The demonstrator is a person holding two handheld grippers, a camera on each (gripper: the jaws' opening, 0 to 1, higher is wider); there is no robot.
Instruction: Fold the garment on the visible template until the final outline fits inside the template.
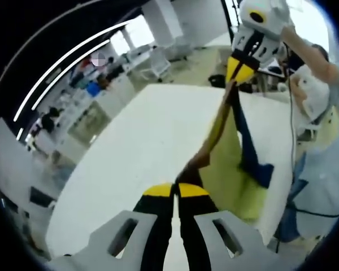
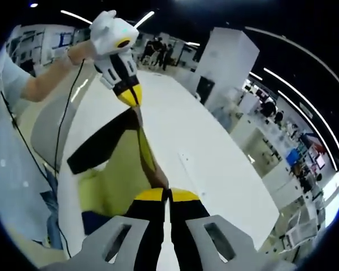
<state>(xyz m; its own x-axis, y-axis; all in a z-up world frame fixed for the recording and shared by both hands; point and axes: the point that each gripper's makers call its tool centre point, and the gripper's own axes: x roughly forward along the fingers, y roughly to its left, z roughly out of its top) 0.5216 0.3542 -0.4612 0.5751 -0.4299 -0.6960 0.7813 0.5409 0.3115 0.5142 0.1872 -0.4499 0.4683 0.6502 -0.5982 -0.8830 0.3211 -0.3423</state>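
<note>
Both grippers are what we read first: in the left gripper view, the left gripper (image 1: 175,190) has its yellow-tipped jaws pinched together on the near end of the garment (image 1: 214,141), and farther off the right gripper (image 1: 240,70) bites the other end of the same raised edge. The right gripper view agrees, with the right gripper (image 2: 168,195) clenched on the cloth close to the lens and the left gripper (image 2: 131,97) clamped on it beyond. Between them we hold the garment stretched as a taut band lifted off the white table (image 1: 141,147), its dark lower part (image 1: 254,164) hanging down onto the yellow template (image 1: 229,180) at the table's near side. We judge that a fold is in progress. To do it well, we should keep the held edge tight and level, carry both ends across together at the same pace, and lay the edge down parallel to the template's border so nothing spills past it. Slack between the grips would likely wrinkle the fold, so we should let go only once the cloth lies flat.
</note>
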